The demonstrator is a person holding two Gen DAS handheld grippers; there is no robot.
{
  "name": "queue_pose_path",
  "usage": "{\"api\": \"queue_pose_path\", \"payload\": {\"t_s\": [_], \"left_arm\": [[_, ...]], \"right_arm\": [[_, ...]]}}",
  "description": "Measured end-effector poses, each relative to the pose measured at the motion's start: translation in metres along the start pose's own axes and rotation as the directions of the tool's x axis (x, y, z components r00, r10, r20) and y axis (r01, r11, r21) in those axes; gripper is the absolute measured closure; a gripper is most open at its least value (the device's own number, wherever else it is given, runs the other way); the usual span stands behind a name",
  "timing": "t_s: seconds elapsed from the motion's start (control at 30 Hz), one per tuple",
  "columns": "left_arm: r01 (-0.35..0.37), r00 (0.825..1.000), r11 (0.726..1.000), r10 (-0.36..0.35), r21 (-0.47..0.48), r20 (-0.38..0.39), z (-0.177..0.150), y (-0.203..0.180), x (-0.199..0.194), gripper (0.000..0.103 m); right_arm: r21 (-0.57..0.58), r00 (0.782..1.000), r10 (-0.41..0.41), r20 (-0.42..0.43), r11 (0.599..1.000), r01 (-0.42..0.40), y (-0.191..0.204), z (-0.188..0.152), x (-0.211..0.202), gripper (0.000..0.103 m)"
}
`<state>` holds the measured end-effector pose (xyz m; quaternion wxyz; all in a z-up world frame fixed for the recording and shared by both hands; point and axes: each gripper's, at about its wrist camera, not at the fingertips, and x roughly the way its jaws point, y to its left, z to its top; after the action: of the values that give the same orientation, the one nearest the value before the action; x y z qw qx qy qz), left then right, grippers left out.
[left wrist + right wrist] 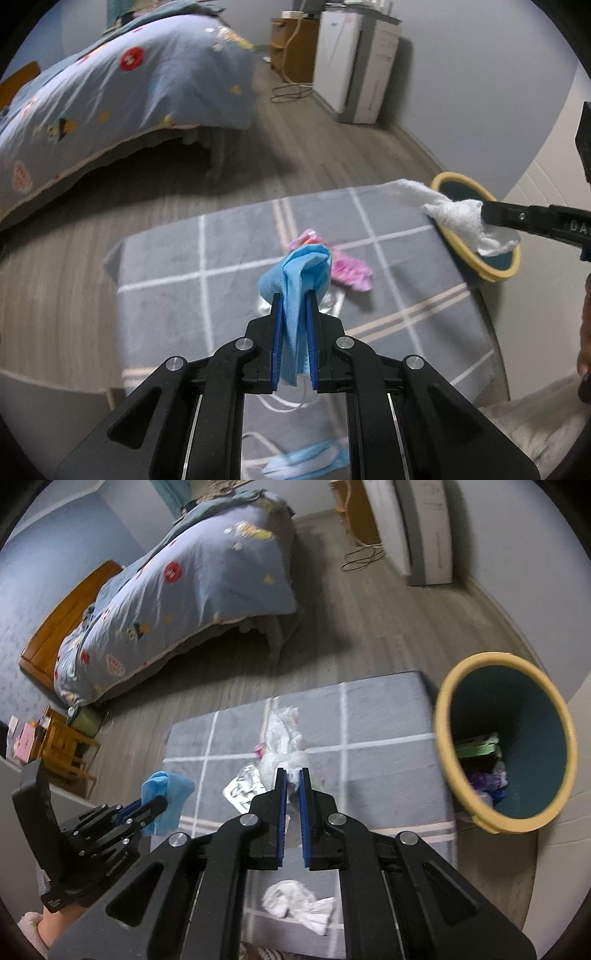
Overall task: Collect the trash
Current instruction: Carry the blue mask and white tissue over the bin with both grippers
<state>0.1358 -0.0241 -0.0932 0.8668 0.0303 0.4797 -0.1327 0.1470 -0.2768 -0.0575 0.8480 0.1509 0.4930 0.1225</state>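
Grey wood-look flooring (pixel 369 627) is seen running between a bed and a grey rug (pixel 177 295) with a pale grid pattern, and a wide strip of bare floor is left open between the two. One rug edge is met by the floor towards the bed; at the rug's far right corner a teal waste bin (pixel 554 701) with a yellow rim is tipped towards the cameras, just beside the rug edge.

A blue face mask (pixel 295 288) is clamped in the left claw (pixel 294 295), the pads closed on its folds and the mask held clear of the rug. A white crumpled tissue (pixel 284 738) is gripped by the right claw (pixel 292 771); in the left wrist view it is seen held in front of the bin's rim (whether it is over the opening cannot be told).

Other litter is left on the rug: a pink wrapper (pixel 351 271), a silvery foil packet (pixel 243 786), a second white tissue (pixel 299 904) near the rug's near edge, and another blue mask (pixel 306 461) low in the left wrist view. Some rubbish is already visible inside the bin.

A bed with a blue patterned duvet (pixel 192 602) stands beyond the open floor, with a small wooden stool (pixel 62 746) near it. A white cabinet (pixel 351 62) and a loose cable (pixel 291 90) are found along the far wall.

Letters are moulded on the right claw's arm, but only "DA" can be read.
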Motion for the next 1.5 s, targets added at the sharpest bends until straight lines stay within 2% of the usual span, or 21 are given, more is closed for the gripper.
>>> {"api": "queue_pose_path", "payload": {"t_s": [0.33, 0.5, 0.57, 0.87, 1.23, 1.37, 1.5], "left_arm": [[0.072, 0.997, 0.995, -0.071, 0.076, -0.014, 0.035, -0.066, 0.026, 0.09], [0.12, 0.993, 0.985, -0.117, 0.126, -0.034, 0.045, -0.107, 0.042, 0.09], [0.136, 0.991, 0.979, -0.131, 0.153, -0.04, 0.049, -0.125, 0.047, 0.09], [0.164, 0.986, 0.951, -0.15, 0.262, -0.071, 0.062, -0.173, 0.065, 0.09], [0.184, 0.983, 0.901, -0.171, 0.392, -0.068, 0.085, -0.231, 0.073, 0.09], [0.234, 0.972, 0.888, -0.217, 0.396, -0.088, 0.091, -0.249, 0.079, 0.09], [0.29, 0.957, 0.892, -0.274, 0.346, -0.096, 0.091, -0.257, 0.093, 0.09]], "right_arm": [[0.046, 0.993, -0.117, 0.03, 0.992, 0.115, -0.065, 0.004, -0.022, 0.097], [0.042, 0.971, -0.233, 0.045, 0.972, 0.231, -0.097, 0.005, -0.037, 0.097], [0.051, 0.967, -0.249, 0.044, 0.968, 0.247, -0.108, 0.005, -0.041, 0.097], [0.126, 0.958, -0.279, 0.065, 0.955, 0.269, -0.16, 0.019, -0.061, 0.097], [0.196, 0.957, -0.277, 0.084, 0.946, 0.257, -0.203, 0.034, -0.071, 0.097], [0.214, 0.955, -0.286, 0.079, 0.94, 0.264, -0.218, 0.035, -0.069, 0.097], [0.299, 0.97, -0.238, 0.051, 0.93, 0.213, -0.24, 0.031, -0.058, 0.097]]}}
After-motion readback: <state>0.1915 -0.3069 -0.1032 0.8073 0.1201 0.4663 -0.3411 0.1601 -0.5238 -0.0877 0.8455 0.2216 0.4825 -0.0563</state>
